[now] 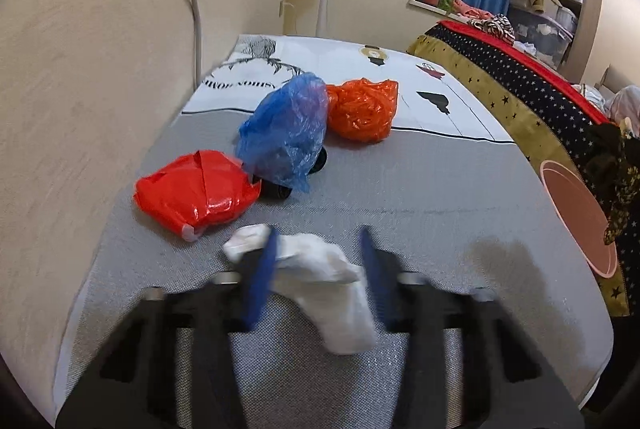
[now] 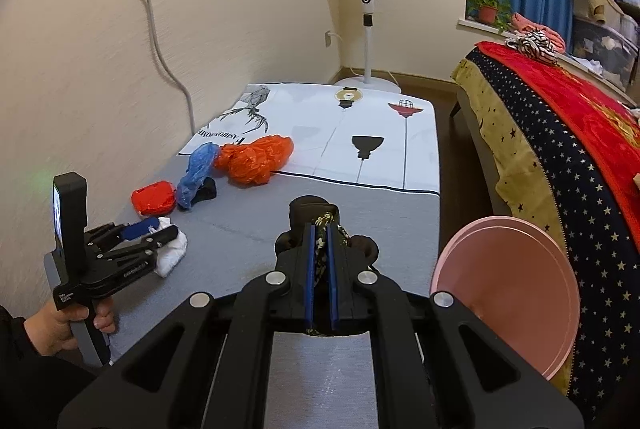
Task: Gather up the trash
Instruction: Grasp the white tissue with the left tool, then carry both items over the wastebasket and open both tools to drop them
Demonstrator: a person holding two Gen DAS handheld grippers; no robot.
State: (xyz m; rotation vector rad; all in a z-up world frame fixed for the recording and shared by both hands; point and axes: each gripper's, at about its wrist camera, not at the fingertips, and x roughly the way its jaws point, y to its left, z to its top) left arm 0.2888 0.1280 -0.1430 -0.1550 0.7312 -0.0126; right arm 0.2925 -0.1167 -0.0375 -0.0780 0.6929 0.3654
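- The left gripper (image 1: 320, 249), with matte black arms and blue pads, is lowered onto the grey woven mattress (image 1: 400, 197); its jaws straddle a crumpled white wad (image 1: 320, 269), soft like tissue or cloth. The picture is blurred, and I cannot tell whether the pads press on it.
- The right gripper (image 2: 320, 233) is clamped narrow on a scrap of dark fabric (image 2: 325, 219) with a pale floral print, which bulges out past the tips.
- Farther up the mattress lie three crinkly plastic bags: a glossy red bag (image 1: 194, 191), taut and rounded; a translucent blue bag (image 1: 286, 133), draped over something black; and a rumpled orange bag (image 1: 362, 113) on the white printed sheet (image 1: 400, 69).
- A smooth, round pink basin (image 2: 508, 293) leans against the star-patterned blanket (image 2: 560, 165) at the right.
- A person's hand (image 2: 68, 321) grips the left gripper's handle.
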